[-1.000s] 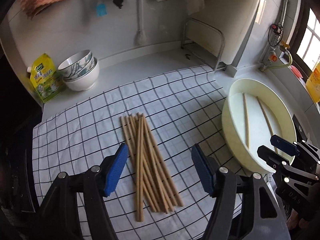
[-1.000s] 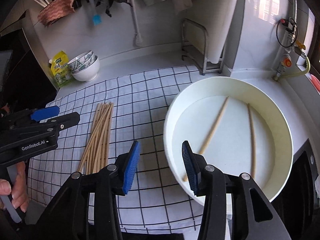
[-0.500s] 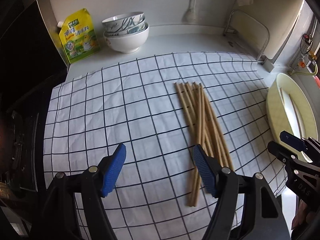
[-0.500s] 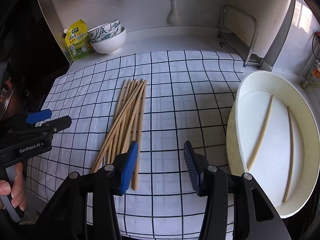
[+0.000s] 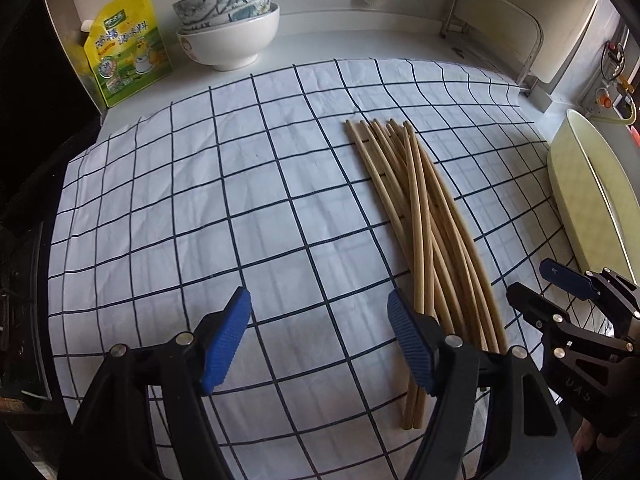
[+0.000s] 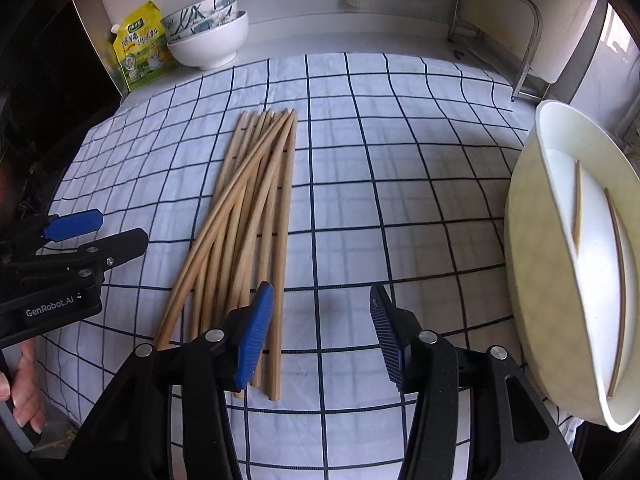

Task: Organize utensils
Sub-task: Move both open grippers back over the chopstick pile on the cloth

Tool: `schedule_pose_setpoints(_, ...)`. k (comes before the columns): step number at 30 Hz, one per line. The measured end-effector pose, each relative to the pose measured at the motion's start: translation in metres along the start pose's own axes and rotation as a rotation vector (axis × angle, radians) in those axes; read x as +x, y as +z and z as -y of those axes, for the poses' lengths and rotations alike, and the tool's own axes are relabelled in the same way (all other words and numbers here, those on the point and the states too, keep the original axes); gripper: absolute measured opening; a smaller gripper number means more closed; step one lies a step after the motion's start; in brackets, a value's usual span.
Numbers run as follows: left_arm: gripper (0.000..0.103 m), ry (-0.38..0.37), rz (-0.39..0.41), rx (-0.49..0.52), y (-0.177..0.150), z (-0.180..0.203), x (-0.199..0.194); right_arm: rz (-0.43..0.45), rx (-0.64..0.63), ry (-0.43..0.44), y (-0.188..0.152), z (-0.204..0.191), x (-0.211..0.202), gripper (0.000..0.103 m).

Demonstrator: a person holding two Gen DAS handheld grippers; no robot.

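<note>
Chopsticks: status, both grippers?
Left gripper open, empty. Right gripper opening, empty. Chopstick pile on checked cloth, two in basin. Nothing blocking.

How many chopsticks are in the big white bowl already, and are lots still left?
Two chopsticks already lie in the big white bowl. Nothing is in hand: the left tongs are open over bare cloth, and the right tongs are opening with nothing between them. The whole pile of chopsticks on the checked cloth is left.
</note>
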State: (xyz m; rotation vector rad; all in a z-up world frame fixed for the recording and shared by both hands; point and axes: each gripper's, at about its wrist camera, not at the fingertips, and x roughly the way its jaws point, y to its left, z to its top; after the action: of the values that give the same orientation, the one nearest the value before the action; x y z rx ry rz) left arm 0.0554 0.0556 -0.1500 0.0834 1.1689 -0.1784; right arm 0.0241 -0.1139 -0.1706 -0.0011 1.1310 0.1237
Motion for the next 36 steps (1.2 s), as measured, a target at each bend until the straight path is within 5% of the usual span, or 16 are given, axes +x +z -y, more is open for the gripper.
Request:
schedule_pose_setpoints(21,0.072,-0.079,0.01,0.043,-0.01,0.015,0.005,-0.014,0.008,-0.057,-0.003,0.005,0.018,0.048)
schedule_pose_setpoints(36,0.067,-0.026,-0.029,0.044,-0.016,0.021,0.023,-0.009,0.035,-0.059,-0.006,0.017,0.017,0.048)
